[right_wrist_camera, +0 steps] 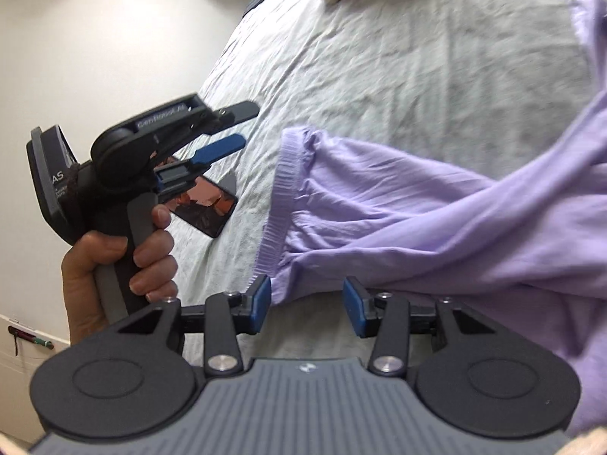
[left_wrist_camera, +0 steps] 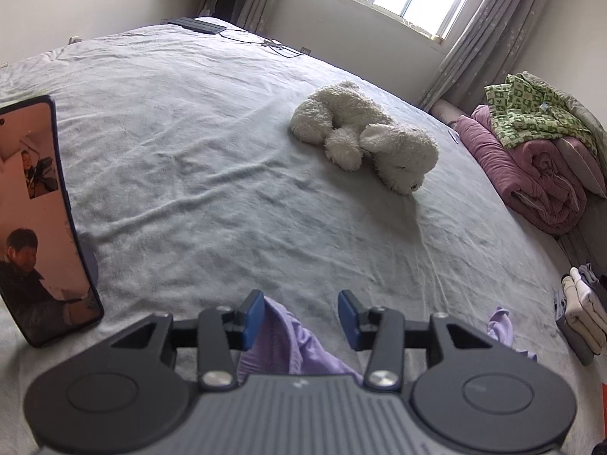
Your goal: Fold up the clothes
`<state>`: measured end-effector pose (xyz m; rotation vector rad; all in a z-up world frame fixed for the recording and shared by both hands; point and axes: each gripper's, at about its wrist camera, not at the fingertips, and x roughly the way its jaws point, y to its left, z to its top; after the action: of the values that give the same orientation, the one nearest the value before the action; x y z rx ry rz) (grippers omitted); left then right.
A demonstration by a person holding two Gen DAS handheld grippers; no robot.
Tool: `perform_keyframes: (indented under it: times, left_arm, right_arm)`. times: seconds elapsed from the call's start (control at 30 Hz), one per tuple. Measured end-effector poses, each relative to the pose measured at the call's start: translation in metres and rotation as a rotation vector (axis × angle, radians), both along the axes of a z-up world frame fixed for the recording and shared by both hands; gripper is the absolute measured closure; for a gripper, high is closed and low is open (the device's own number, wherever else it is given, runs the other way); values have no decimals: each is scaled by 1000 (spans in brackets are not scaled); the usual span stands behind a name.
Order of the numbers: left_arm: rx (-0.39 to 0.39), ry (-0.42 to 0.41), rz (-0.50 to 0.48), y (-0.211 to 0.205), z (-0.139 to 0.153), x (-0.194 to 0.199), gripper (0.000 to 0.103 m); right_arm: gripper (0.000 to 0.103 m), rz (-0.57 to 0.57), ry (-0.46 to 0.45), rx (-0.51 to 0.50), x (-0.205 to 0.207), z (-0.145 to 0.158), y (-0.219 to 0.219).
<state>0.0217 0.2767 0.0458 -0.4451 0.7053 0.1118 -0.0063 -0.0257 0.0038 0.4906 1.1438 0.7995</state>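
The purple shirt (right_wrist_camera: 398, 204) is lying loose on the bed (right_wrist_camera: 398, 57). Both the left gripper (left_wrist_camera: 301, 314) and the right gripper (right_wrist_camera: 307, 305) are holding their fingers spread, pinching nothing. The shirt may be bunching up if they grab only a thin edge.

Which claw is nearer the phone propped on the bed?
Left. The left claw hangs just above the phone; the right claw sits farther off, by the lilac garment.

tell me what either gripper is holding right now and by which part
Nothing. The left gripper and right gripper both stand open; the purple garment lies between their pads, unpinched.
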Motion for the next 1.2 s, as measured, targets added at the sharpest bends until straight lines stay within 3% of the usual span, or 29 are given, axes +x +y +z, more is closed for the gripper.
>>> perform_keyframes:
  times: [0.17,0.23,0.4,0.5,0.7,0.93,1.07,1.13,1.2]
  left_arm:
    - [7,-12,-104,-30,2,-8,59]
    - [29,4,-157,-46,0,-10,54]
    - [58,48,-265,-79,-10,-13,50]
    - [36,66,-332,-95,-15,-13,49]
    - [-15,100,-450,-126,-25,-11,49]
    - [-7,146,-519,-155,-39,3,48]
    - [12,171,-554,-172,-46,13,48]
    - [38,171,-577,-180,-49,15,49]
    - [54,165,-590,-185,-52,16,51]
  right_arm:
    - [52,-176,-57,-84,-28,-1,-49]
    - [52,-234,-59,-91,-32,-5,-63]
    - [52,-324,-58,-75,-33,-2,-98]
    - [52,-363,-87,-152,-22,4,-107]
    - [52,-360,-111,-387,15,4,-121]
    - [51,-298,-226,-503,46,5,-130]
    - [51,-285,-293,-516,57,-10,-135]
    - [58,-248,-338,-564,61,-16,-130]
    - [79,-165,-409,-598,58,-16,-123]
